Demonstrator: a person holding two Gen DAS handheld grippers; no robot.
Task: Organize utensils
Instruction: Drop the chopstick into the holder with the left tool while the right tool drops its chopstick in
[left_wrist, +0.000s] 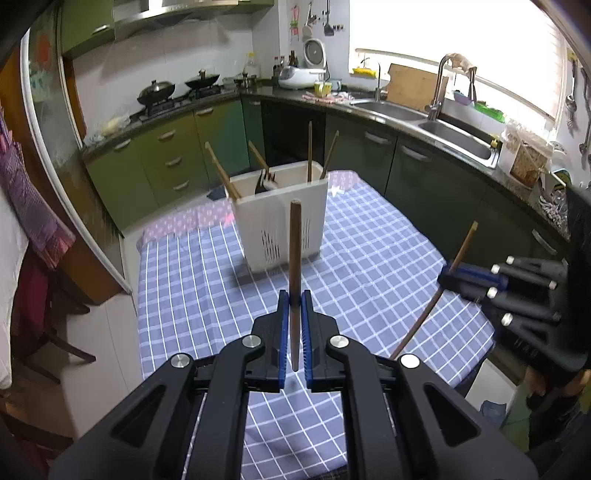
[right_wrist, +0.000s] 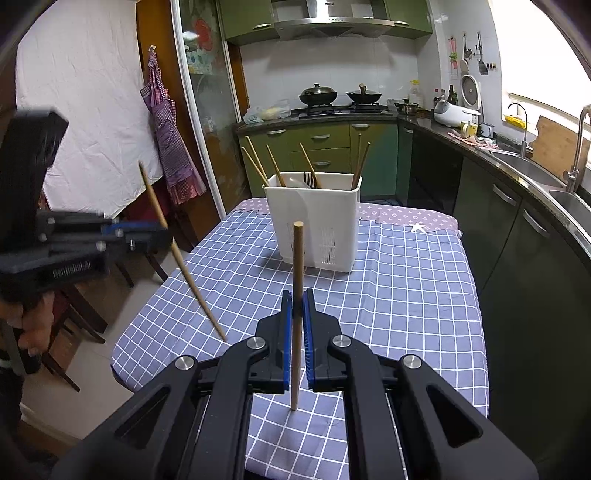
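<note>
From the left wrist camera we see the left gripper (left_wrist: 295, 301) with its blue fingers (left_wrist: 283, 325) closed tight on a dark brown chopstick (left_wrist: 294, 258), which stands nearly upright, pinched around its lower half with a short tail below. Beyond it, near the far edge of the desk (left_wrist: 388, 258), stands the white utensil holder (left_wrist: 280, 221), already carrying several chopsticks and a dark utensil. At the desk's right edge the right gripper (left_wrist: 448, 273) holds a lighter stick aslant.

From the right wrist camera we see that gripper's fingers (right_wrist: 308, 325) clamped shut on the pale wooden chopstick (right_wrist: 297, 295), gripped around its middle. The holder sits straight ahead, well apart from both grippers.

We judge these sticks light, stiff, smooth and round, so likely to pivot or slide in a pinch. A hold near the middle steadies them while leaving the lower end free to enter the holder.
</note>
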